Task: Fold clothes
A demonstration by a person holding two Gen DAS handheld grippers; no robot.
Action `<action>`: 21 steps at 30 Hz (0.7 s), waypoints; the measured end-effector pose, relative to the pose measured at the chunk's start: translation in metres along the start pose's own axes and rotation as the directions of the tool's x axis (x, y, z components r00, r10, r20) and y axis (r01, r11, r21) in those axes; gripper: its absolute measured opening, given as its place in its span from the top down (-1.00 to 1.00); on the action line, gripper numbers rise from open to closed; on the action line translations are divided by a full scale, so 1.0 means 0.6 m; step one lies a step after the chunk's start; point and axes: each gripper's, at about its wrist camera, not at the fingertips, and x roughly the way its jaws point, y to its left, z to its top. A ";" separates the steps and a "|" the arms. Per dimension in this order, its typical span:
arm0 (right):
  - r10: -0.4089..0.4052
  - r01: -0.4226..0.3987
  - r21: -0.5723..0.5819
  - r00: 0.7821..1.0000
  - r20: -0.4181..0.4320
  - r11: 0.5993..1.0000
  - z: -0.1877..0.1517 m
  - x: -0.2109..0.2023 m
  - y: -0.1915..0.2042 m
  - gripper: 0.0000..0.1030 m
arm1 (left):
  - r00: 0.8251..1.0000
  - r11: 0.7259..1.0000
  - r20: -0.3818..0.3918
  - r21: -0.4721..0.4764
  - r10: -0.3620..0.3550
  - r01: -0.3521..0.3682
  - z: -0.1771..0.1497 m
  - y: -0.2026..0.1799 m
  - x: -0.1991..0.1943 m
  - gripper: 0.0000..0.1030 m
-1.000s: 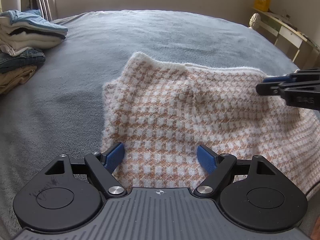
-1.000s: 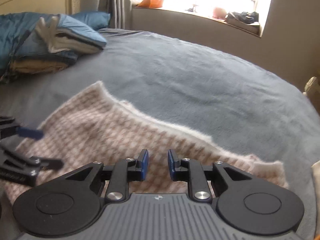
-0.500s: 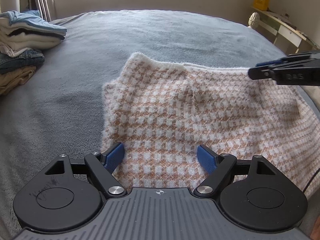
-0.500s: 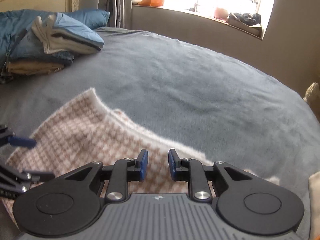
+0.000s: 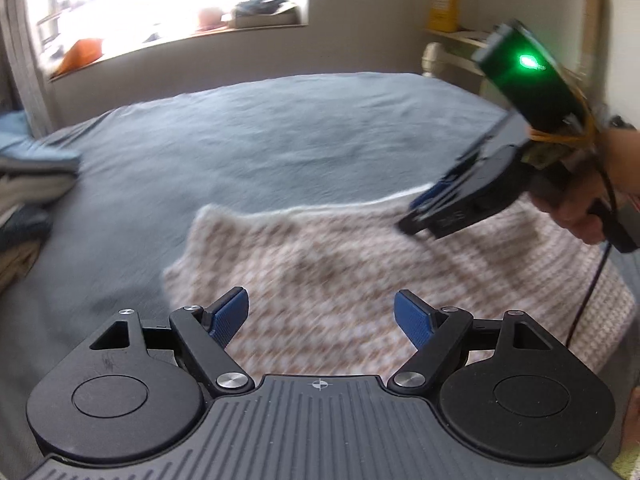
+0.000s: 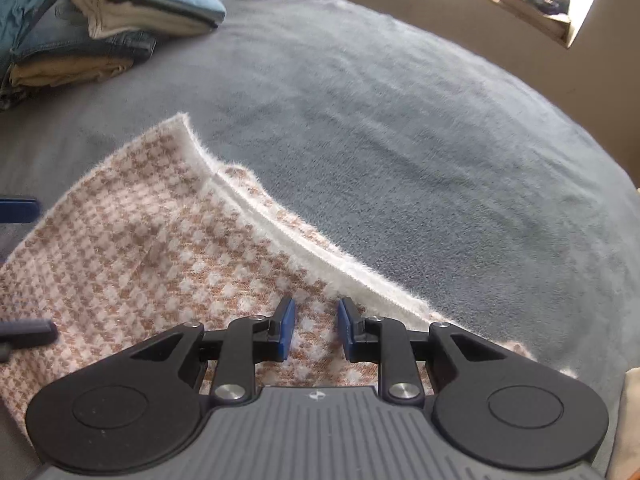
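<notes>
The houndstooth knit garment – tan and white, white-trimmed – lies flat on the grey bedspread. The left gripper hovers over it, jaws spread wide, nothing between them. The right gripper has a narrow gap, pads clear of the knit. A folded clothes stack sits well apart. No writing is legible – motion blur.
</notes>
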 end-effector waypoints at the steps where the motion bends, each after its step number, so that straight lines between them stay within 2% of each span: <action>1: 0.002 -0.002 0.001 1.000 -0.005 1.000 0.001 0.000 0.000 0.51 | 1.000 1.000 -0.002 0.010 -0.005 0.005 0.001 -0.005 0.009 -0.57; 9: -0.006 0.006 0.067 1.000 -0.008 0.998 0.000 0.003 -0.001 0.50 | 0.997 0.999 -0.076 0.034 -0.008 0.011 -0.021 -0.032 0.077 -0.58; 13: -0.019 0.019 0.065 1.000 -0.010 0.998 0.001 0.005 0.005 0.49 | 0.999 0.999 -0.042 0.044 -0.008 0.010 -0.035 -0.033 0.078 -0.63; 21: -0.044 0.048 0.128 0.998 -0.038 0.991 0.010 0.013 0.009 0.43 | 0.998 0.998 -0.024 0.022 -0.056 0.056 -0.043 -0.022 0.077 -0.74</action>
